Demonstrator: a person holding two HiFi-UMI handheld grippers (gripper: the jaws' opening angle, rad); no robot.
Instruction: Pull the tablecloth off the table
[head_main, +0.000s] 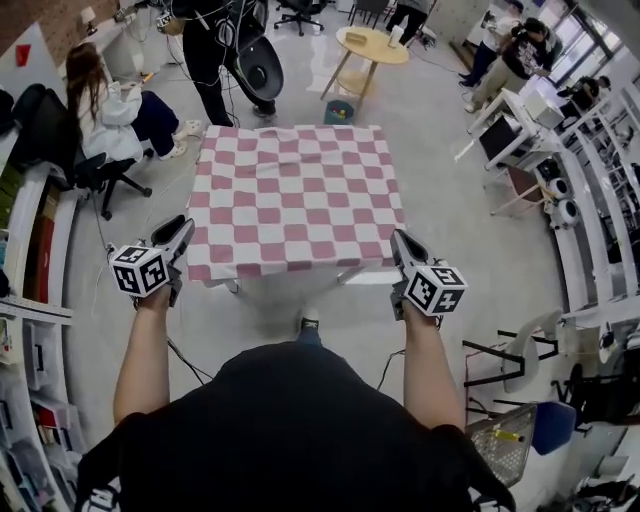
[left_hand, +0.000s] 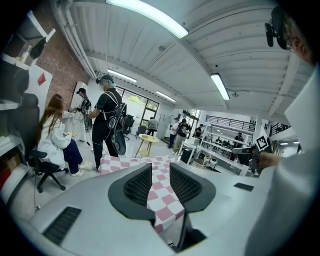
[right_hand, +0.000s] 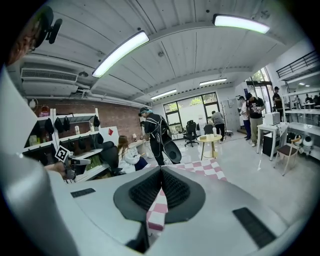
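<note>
The tablecloth, pink-and-white checked, lies flat over the table at the person's 12 o'clock, and its near edge hangs over the front. The right gripper sits at the near right corner with its jaws pressed together, pinching the hem. The left gripper is at the near left corner. Its jaws are spread and the cloth shows in the gap, but the pads do not press it. Bare grey floor runs wide from the table's 3 o'clock side to the desks. At 9 o'clock the strip is narrower, with a seated person on an office chair at 10 o'clock. Just beyond the far edge a standing person is at 11 o'clock, and a round wooden table at 1 o'clock.
</note>
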